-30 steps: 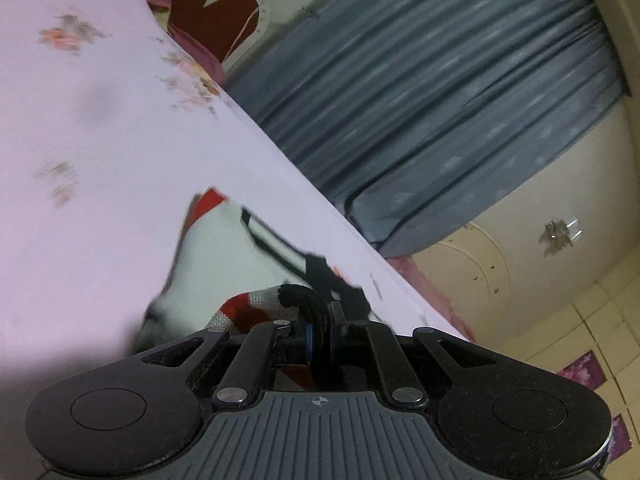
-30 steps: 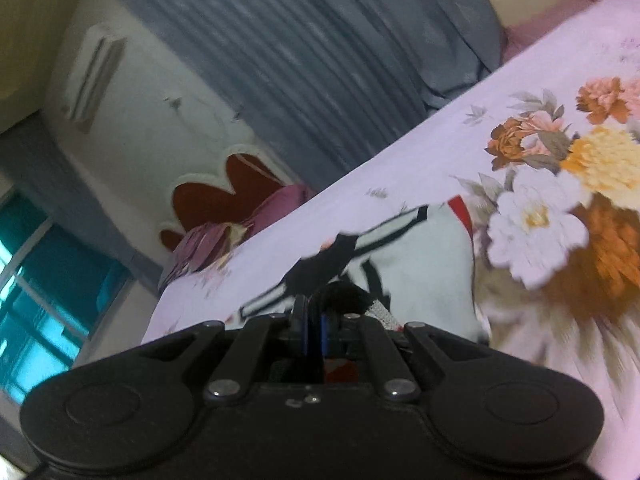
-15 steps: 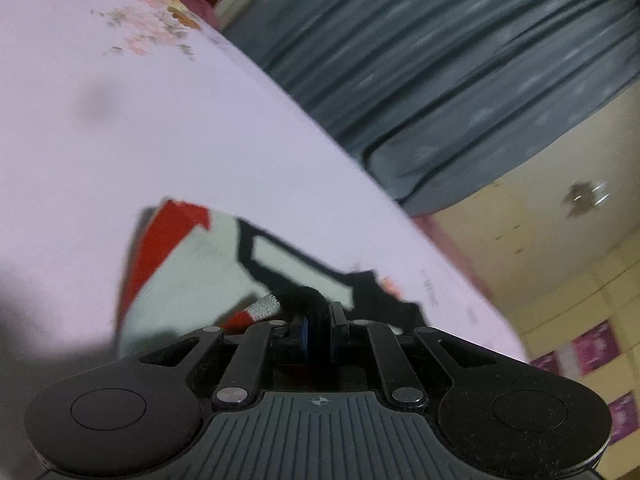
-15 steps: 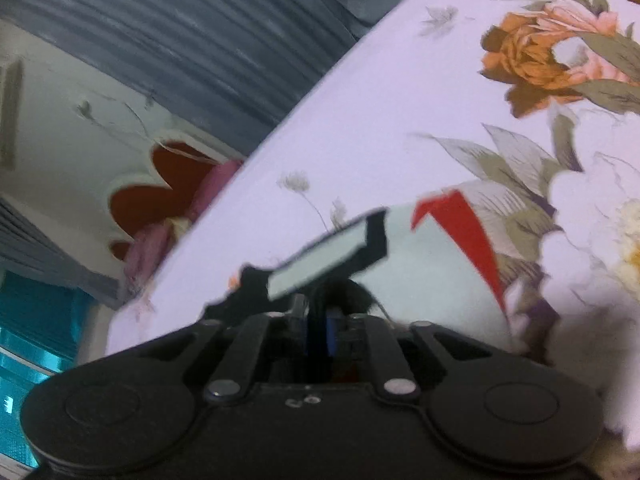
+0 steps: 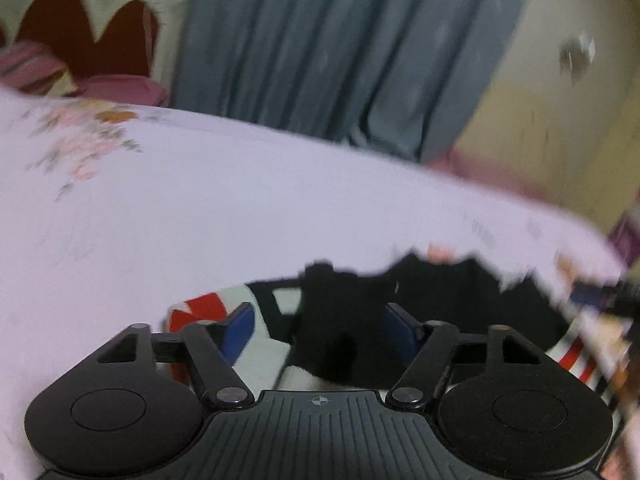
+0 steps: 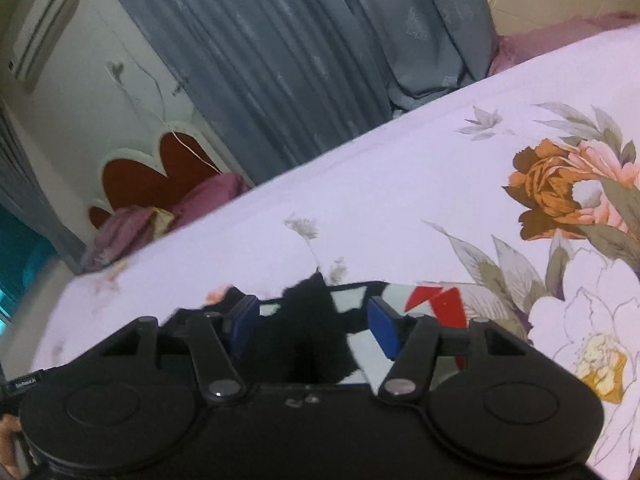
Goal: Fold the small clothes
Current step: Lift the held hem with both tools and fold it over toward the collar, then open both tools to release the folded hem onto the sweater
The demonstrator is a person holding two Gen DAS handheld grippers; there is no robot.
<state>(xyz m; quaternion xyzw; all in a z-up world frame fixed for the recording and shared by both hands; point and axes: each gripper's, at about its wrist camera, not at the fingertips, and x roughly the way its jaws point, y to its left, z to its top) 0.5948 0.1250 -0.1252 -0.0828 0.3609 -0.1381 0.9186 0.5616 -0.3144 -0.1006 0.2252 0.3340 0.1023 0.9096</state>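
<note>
A bed (image 6: 400,184) covered by a pale lilac floral bedsheet (image 5: 200,220) fills both views, with a grey-blue curtain (image 5: 340,48) hanging behind it. On the sheet, directly under both tools, lies the small garment (image 5: 440,304), black with white and red panels; it looks to be lying flat, though blur hides whether its edges line up. The left gripper (image 5: 320,330) has its blue-padded fingers (image 5: 240,328) spread wide, gripping nothing, black cloth showing in the gap. The right gripper (image 6: 314,320) is likewise spread above the garment, its fingers (image 6: 382,322) clear of the fabric. The fold appears just laid down, so both tools should lift straight away without snagging the cloth, then press the crease flat.
</note>
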